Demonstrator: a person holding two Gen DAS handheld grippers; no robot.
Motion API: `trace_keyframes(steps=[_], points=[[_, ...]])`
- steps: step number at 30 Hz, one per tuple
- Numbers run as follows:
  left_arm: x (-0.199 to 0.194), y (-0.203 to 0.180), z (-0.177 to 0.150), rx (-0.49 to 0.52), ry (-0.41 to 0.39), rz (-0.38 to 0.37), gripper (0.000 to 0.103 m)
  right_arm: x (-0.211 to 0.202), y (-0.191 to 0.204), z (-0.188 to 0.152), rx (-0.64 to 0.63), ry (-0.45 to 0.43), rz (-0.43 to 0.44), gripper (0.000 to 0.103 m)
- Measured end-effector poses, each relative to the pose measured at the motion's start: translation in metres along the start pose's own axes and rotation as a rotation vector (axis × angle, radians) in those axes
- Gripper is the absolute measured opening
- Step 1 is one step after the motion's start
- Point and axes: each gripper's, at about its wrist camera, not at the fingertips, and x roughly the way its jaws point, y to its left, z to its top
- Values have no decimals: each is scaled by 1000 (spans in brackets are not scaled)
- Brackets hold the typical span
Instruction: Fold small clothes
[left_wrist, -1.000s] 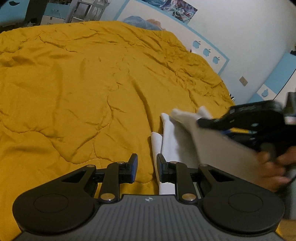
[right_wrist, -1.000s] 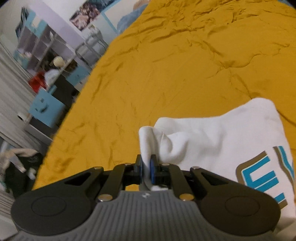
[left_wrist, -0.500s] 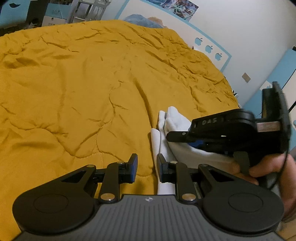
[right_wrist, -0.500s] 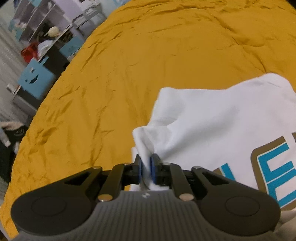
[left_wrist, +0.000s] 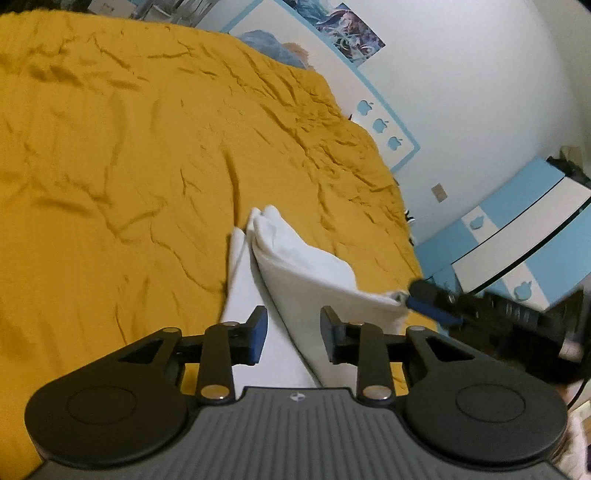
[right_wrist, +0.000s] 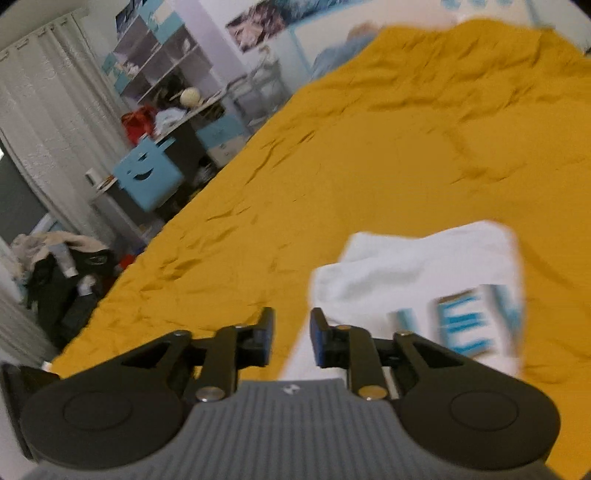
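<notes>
- My right gripper has just been opening its jaws. Half a second ago they pinched a bunch of the white cloth; now they stand a little apart with nothing between them, only the bed cover and the near edge of the cloth behind the gap.
- The small white shirt, with its blue letters, lies on the yellow bed cover. In the right wrist view it is just beyond my right gripper and to the right of it, no longer lifted, with a folded layer lying across the top.
- My left gripper has also just been opening its jaws. They are partly open and the pads do not press on anything; the white cloth is under and beyond the gap, a fold of it running away from the gripper over the bed cover.
- In the left wrist view the tip of my right gripper is at the right corner of the shirt. Whether it touches that corner I cannot tell, because this part is blurred.
- I judge that one fold is now laid down and released. The shirt is narrower than before, but it looks bunched on its far edge.
- The next move, I think, asks for a new grasp on a free edge, to fold the shirt once more or to smooth it.
</notes>
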Motion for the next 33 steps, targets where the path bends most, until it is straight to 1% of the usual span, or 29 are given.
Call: trace_keyframes(steps=[1,2,3,4,6,8,10,13,16,19,21,23,24,25,26,28,31,33], points=[[1,-1,-4,3,7,6,35,-12,-7,-7,-2,-20,-22,31],[4,-2,-10,10,18,25,35,-20,-13,-13,-2,-33,-50,39],[8,-3,-15,25,34,54,35,-27,-20,-21,-6,-44,-75,39],[14,-3,-20,49,58,99,35,-32,-27,-28,-14,-51,-100,39],[22,-5,-28,83,94,170,35,-30,-36,-35,-19,-46,-130,39],[25,-1,-36,98,110,199,34,-25,-40,-42,-20,-41,-132,40],[24,8,-40,79,118,203,30,-13,-40,-49,0,-4,-113,40],[19,19,-42,37,112,194,26,1,-27,-64,-28,37,-51,39],[8,27,-43,-9,80,154,26,15,-11,-82,-64,90,10,39],[-3,32,-45,-75,49,109,26,28,-4,-97,-66,138,24,36],[-9,34,-45,-108,33,82,27,28,-3,-104,-72,147,20,35],[-12,32,-42,-123,29,51,37,20,-5,-109,-72,133,15,35],[-12,30,-42,-127,28,33,46,15,-6,-113,-75,120,8,35],[-10,28,-41,-135,28,16,53,10,-7,-115,-82,105,-5,35],[-7,27,-41,-147,30,3,56,1,-9,-117,-90,86,-20,35],[4,25,-40,-168,47,-3,66,-15,-15,-121,-102,59,-39,35],[26,28,-35,-207,80,7,66,-37,-25,-127,-119,25,-93,35],[39,34,-32,-255,85,-2,66,-52,-34,-131,-139,14,-142,38]])
